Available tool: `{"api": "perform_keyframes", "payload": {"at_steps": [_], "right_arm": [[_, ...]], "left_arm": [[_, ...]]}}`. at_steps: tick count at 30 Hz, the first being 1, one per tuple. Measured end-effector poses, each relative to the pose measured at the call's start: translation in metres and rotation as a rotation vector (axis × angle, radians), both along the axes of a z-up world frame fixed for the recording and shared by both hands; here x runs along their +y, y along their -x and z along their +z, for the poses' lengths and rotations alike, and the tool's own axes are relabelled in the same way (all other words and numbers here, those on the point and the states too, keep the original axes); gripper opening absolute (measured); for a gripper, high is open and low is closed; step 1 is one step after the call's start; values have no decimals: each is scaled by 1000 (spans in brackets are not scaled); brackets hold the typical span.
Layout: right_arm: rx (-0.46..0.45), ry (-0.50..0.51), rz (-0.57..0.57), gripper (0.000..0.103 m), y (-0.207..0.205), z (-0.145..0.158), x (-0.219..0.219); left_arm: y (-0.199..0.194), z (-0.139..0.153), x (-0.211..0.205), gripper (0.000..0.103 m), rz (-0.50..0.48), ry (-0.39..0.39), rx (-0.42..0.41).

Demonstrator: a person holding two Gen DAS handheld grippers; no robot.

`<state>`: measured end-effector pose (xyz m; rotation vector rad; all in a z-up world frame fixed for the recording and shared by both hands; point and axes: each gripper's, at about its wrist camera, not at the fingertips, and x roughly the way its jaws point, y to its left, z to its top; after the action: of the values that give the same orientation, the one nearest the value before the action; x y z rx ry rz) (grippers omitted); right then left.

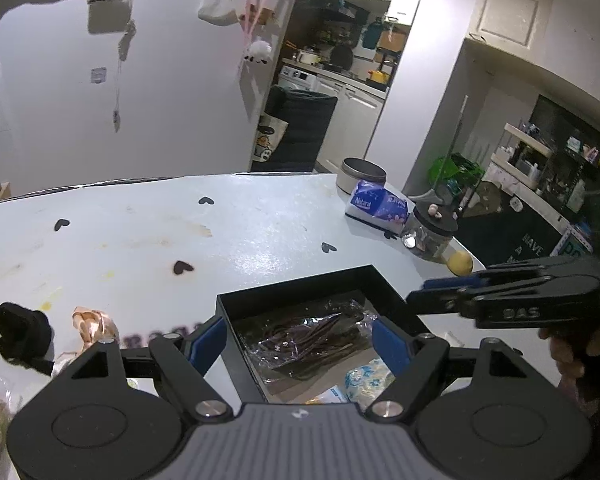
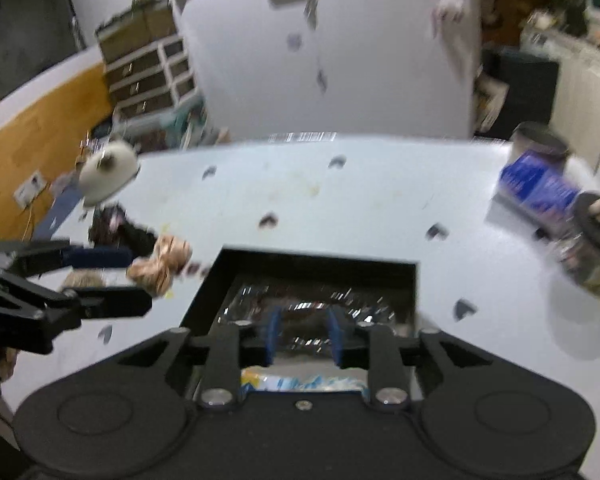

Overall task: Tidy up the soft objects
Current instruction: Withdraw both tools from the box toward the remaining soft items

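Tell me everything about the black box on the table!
The black box is open on top, with straight, thin dark walls and square corners. It sits flat on the pale table with little hearts printed on it. Inside lies a crinkly clear plastic bag holding something dark, plus a packet with blue flowers near the front. Both grippers hang just above it; neither is seen touching it.

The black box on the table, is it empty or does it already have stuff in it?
Not empty. The black box is open-topped and holds a clear plastic bag of dark strands and a blue-flowered packet.
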<state>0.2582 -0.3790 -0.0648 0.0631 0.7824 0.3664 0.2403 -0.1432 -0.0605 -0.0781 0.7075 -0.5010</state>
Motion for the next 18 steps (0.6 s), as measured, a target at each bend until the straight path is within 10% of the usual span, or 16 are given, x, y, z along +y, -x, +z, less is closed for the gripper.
{"api": "perform_keyframes", "payload": {"at_steps": [18], "right_arm": [[-253, 62, -212, 101, 70, 12, -3]], "left_arm": [[48, 10, 13, 103, 233, -23, -52]]}}
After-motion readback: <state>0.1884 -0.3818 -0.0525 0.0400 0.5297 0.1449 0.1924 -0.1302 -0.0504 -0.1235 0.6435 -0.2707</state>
